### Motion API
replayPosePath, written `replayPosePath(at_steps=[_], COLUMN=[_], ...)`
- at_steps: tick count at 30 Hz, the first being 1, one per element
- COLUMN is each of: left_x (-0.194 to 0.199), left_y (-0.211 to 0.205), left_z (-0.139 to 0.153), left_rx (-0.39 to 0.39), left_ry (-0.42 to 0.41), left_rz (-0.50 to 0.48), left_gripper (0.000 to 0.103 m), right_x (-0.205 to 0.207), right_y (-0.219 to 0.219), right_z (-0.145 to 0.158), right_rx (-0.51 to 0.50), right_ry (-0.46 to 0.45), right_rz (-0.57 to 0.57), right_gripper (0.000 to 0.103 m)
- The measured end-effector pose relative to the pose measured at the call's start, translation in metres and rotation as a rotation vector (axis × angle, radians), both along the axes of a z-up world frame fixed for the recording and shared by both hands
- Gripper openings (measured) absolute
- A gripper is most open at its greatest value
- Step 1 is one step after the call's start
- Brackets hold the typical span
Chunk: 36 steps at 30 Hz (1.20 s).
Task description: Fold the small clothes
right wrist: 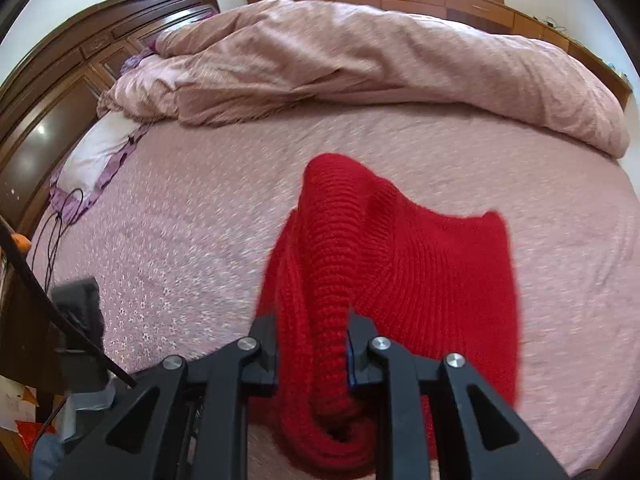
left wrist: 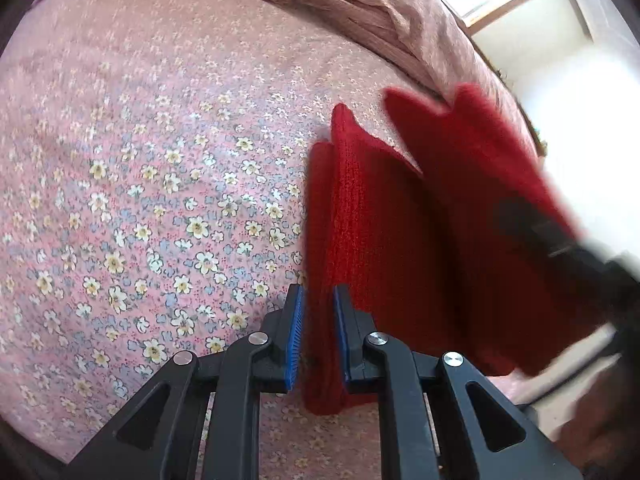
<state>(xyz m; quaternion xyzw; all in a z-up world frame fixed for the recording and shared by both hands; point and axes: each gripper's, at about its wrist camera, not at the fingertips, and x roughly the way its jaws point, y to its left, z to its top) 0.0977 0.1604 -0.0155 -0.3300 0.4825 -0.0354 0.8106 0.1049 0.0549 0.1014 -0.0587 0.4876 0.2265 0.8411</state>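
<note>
1. The left gripper (left wrist: 318, 334) is pinching a narrow edge of the red ribbed knitted garment (left wrist: 384, 240) between its black fingers with blue pads (left wrist: 295, 336) — the gap is slim and filled by the knit.
2. The right gripper (right wrist: 312, 354) is gripping a thicker, bunched roll of the same red knit (right wrist: 372, 264); its fingers (right wrist: 266, 354) are standing somewhat further apart, pressing on the roll from both sides.
3. The garment is hanging between the two grippers above the pink bed sheet printed with small flowers (left wrist: 152, 184), draping in loose folds rather than lying flat. Whether its lower edge is touching the sheet cannot be told.
4. In the left wrist view, the right gripper's black body (left wrist: 568, 236) is showing blurred at the right, with the knit spreading up past it.
5. In the right wrist view, a crumpled dusty-pink duvet (right wrist: 360, 64) is lying along the far side of the bed, well apart from the garment.
6. A white pillow with purple trim (right wrist: 100, 152) is sitting at the left near the dark carved wooden headboard (right wrist: 80, 64) — a black cable (right wrist: 56, 232) is trailing just beside it.
</note>
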Motion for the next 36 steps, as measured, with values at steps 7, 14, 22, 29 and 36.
replayPosePath(at_steps=[7,14,22,29,36], left_x=[-0.012,-0.051,-0.079,-0.031,0.005], left_y=[0.006,0.024,0.032,-0.002,-0.024], left_z=[-0.002,0.015,0.020,0.020,0.020], left_rx=[0.010,-0.049,-0.377,-0.427,-0.313], left_ry=[0.021,-0.074,-0.200,-0.154,-0.158], left_rz=[0.028,0.066,0.089,-0.002,0.015], left_gripper=[0.008,0.032,0.069,0.074,0.054], right_x=[-0.001,0.004,-0.047,-0.098,-0.099], right_y=[-0.005,-0.077,-0.191,-0.250,-0.214], right_z=[-0.035,0.002,0.008,-0.049,-0.061], right_rx=[0.188,0.668,0.497,0.272,0.154], right_ry=[0.069,0.137,-0.156,-0.305,-0.375], right_rz=[-0.022,-0.016,-0.102,-0.161,-0.040], right_gripper=[0.035,0.062,0.075,0.078,0.078])
